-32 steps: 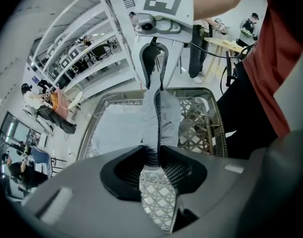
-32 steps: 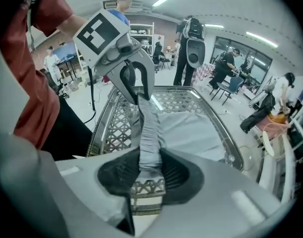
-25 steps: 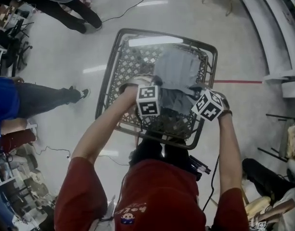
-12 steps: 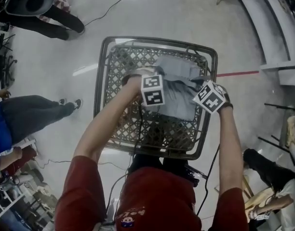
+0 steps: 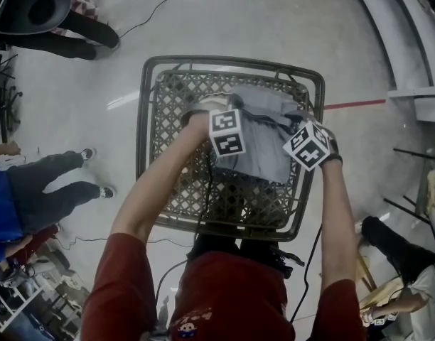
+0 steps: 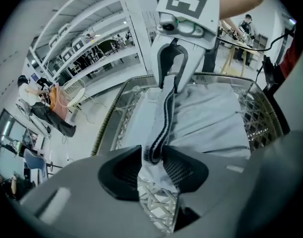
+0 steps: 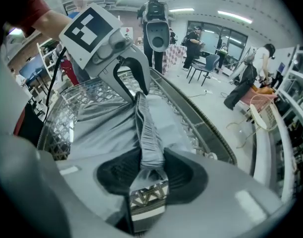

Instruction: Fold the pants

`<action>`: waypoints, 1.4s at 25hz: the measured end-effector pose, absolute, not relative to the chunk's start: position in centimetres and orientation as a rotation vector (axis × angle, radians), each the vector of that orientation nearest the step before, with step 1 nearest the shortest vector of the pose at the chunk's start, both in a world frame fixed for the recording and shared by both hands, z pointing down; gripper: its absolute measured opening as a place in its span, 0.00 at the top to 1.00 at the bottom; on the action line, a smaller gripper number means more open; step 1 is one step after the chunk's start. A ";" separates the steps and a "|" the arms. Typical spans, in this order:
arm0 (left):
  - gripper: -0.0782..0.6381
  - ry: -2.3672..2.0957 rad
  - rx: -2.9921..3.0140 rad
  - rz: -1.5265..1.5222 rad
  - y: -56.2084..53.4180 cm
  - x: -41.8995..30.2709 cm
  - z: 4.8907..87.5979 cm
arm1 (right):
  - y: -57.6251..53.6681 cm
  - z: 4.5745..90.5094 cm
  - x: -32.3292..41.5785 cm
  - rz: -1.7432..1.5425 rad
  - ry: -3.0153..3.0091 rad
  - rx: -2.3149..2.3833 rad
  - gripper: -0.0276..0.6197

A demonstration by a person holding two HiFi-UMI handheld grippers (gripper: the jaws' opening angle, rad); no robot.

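- While both grippers point steeply down into the wire basket, the left gripper pinches the striped waistband of the grey pants. Its jaws have just been opening a little, with the band filling the narrow gap between the pads.
- The right gripper grips a bunched fold of the same waistband. Its jaws have also just been opening, and the cloth touches both pads.
- The waistband runs taut between the two grippers.
- The rest of the pants lies spread over the far right part of the basket's lattice bottom, reaching the far wall.
- The lattice is bare on the near and left sides.
- A raised dark rim runs all round the basket.
- Pale glossy floor lies open beyond the basket, crossed by a thin cable and a red line.
- One person stands at the left and another at the far left.
- White shelving runs along the right.
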State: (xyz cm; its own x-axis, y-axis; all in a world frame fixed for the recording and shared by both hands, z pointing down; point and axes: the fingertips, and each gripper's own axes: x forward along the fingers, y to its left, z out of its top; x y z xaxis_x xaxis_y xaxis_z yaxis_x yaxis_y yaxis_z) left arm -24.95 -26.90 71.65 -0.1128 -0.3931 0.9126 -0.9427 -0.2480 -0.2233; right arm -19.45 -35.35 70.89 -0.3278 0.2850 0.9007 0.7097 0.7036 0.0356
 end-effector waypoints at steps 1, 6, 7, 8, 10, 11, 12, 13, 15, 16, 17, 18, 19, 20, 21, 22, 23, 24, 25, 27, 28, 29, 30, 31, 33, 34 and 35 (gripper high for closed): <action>0.69 -1.500 1.629 1.371 -27.1 -25.3 71.5 | -35.7 70.8 -19.6 -0.550 -1.930 -0.752 0.75; 0.69 -1.569 1.610 1.418 -27.7 -26.6 71.3 | -37.2 70.6 -20.9 -0.636 -1.990 -0.661 0.74; 0.69 -1.586 1.604 1.424 -27.9 -26.9 71.4 | -37.5 70.6 -21.1 -0.647 -1.998 -0.647 0.74; 0.69 -1.604 1.597 1.431 -28.1 -27.2 71.4 | -37.7 70.7 -21.5 -0.651 -2.005 -0.634 0.74; 0.69 -1.639 1.581 1.448 -28.5 -27.9 71.5 | -38.3 71.0 -22.2 -0.659 -2.020 -0.601 0.74; 0.69 -1.653 1.571 1.455 -28.8 -28.3 71.6 | -38.6 71.2 -22.6 -0.664 -2.026 -0.582 0.74; 0.69 -1.664 1.560 1.462 -28.9 -28.8 71.7 | -38.8 71.3 -23.0 -0.665 -2.030 -0.563 0.74; 0.69 -1.670 1.549 1.468 -29.0 -29.2 71.9 | -39.0 71.5 -23.3 -0.659 -2.032 -0.546 0.74; 0.69 -1.671 1.535 1.477 -29.3 -29.7 72.3 | -39.2 72.0 -23.8 -0.642 -2.019 -0.525 0.74; 0.69 -1.669 1.533 1.478 -29.4 -29.9 72.6 | -39.2 72.4 -23.9 -0.637 -2.005 -0.522 0.74; 0.69 -1.667 1.533 1.477 -29.5 -29.9 72.8 | -39.2 72.8 -24.0 -0.633 -1.991 -0.524 0.74; 0.70 -1.668 1.535 1.473 -29.7 -29.9 72.9 | -39.2 73.0 -24.0 -0.631 -1.980 -0.526 0.74; 0.70 -1.671 1.537 1.469 -29.8 -29.9 73.0 | -39.2 73.2 -24.1 -0.629 -1.974 -0.527 0.74; 0.70 -1.675 1.540 1.466 -29.9 -30.0 72.9 | -39.2 73.2 -24.2 -0.628 -1.971 -0.526 0.74; 0.70 -1.678 1.543 1.465 -29.9 -30.1 72.9 | -39.3 73.2 -24.3 -0.629 -1.970 -0.525 0.74; 0.70 -1.680 1.546 1.464 -30.0 -30.1 72.8 | -39.3 73.2 -24.3 -0.632 -1.970 -0.524 0.74; 0.70 -1.681 1.547 1.462 -29.9 -30.1 72.8 | -39.3 73.2 -24.4 -0.635 -1.971 -0.522 0.74; 0.71 -1.683 1.547 1.459 -29.9 -30.1 72.8 | -39.3 73.2 -24.4 -0.636 -1.972 -0.519 0.74; 0.71 -1.686 1.547 1.456 -30.0 -30.1 72.8 | -39.3 73.2 -24.4 -0.636 -1.974 -0.516 0.74; 0.71 -1.691 1.542 1.457 -30.1 -30.1 72.8 | -39.4 73.1 -24.4 -0.631 -1.976 -0.508 0.74; 0.70 -1.693 1.539 1.461 -30.0 -30.1 72.7 | -39.3 73.0 -24.4 -0.627 -1.980 -0.503 0.74; 0.70 -1.700 1.534 1.460 -30.0 -30.1 72.6 | -39.2 72.8 -24.4 -0.624 -1.986 -0.496 0.74; 0.69 -1.711 1.529 1.451 -29.9 -30.0 72.5 | -39.2 72.6 -24.3 -0.618 -1.994 -0.486 0.74; 0.69 -1.727 1.522 1.433 -29.8 -30.0 72.3 | -39.1 72.2 -24.3 -0.610 -2.006 -0.476 0.74; 0.69 -1.766 1.510 1.386 -29.4 -30.0 71.7 | -38.8 71.4 -24.2 -0.586 -2.033 -0.454 0.74; 0.67 -1.790 1.506 1.360 -29.3 -29.9 71.2 | -38.7 70.8 -24.0 -0.572 -2.049 -0.440 0.74; 0.66 -1.822 1.503 1.332 -29.1 -29.8 70.6 | -38.5 70.2 -23.9 -0.557 -2.068 -0.424 0.74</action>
